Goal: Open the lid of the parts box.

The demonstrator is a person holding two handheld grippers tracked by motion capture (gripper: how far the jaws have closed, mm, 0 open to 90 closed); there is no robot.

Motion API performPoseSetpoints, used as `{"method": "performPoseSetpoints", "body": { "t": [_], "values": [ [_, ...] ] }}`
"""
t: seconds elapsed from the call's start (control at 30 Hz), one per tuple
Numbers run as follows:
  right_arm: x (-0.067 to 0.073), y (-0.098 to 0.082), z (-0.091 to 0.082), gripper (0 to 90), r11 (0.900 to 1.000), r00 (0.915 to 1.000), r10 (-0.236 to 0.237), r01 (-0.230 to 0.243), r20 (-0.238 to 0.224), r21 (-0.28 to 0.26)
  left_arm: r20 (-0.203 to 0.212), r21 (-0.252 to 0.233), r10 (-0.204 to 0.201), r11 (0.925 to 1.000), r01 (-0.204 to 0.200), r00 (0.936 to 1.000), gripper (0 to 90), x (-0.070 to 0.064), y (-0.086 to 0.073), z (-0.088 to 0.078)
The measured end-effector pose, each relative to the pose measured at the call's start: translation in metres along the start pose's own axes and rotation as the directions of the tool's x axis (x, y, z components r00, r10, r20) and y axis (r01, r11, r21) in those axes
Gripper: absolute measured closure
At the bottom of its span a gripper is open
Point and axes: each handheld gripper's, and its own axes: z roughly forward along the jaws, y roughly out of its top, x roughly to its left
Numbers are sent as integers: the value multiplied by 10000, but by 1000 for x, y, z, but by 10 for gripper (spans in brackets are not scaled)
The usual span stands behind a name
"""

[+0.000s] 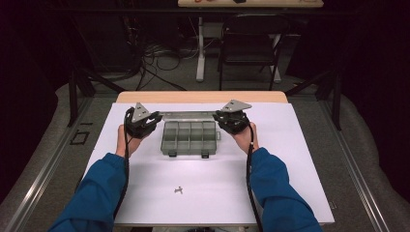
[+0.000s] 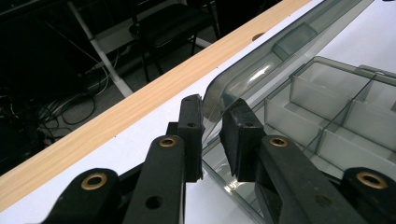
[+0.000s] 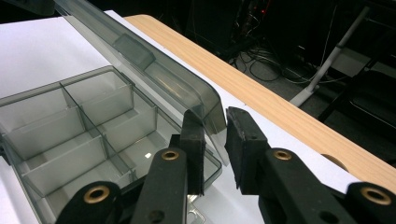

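Observation:
A smoky clear compartment box sits on the white mat, its several compartments looking bare. Its hinged lid stands raised along the far side. My left gripper is at the lid's left corner. In the left gripper view the lid has its corner between the two pads of the left gripper, which are shut on it. My right gripper is at the right corner. In the right gripper view the lid is pinched the same way by the right gripper, above the box.
A small metal piece lies on the white mat toward the near edge. The wooden table edge runs just behind the lid. Beyond it stand a black chair, a table leg and floor cables.

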Motion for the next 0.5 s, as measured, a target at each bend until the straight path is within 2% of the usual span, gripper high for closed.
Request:
{"method": "performPoseSetpoints", "body": {
  "t": [0.4, 0.5],
  "values": [
    [-5, 1, 3, 778, 9999, 9998, 144, -144, -111, -44, 4, -100, 49, 9999, -49, 10000, 781, 2, 0, 2],
    [-6, 2, 4, 778, 9998, 9998, 196, -196, -79, 0, -5, -59, -61, 10000, 61, 10000, 782, 3, 2, 3]
  ]
}}
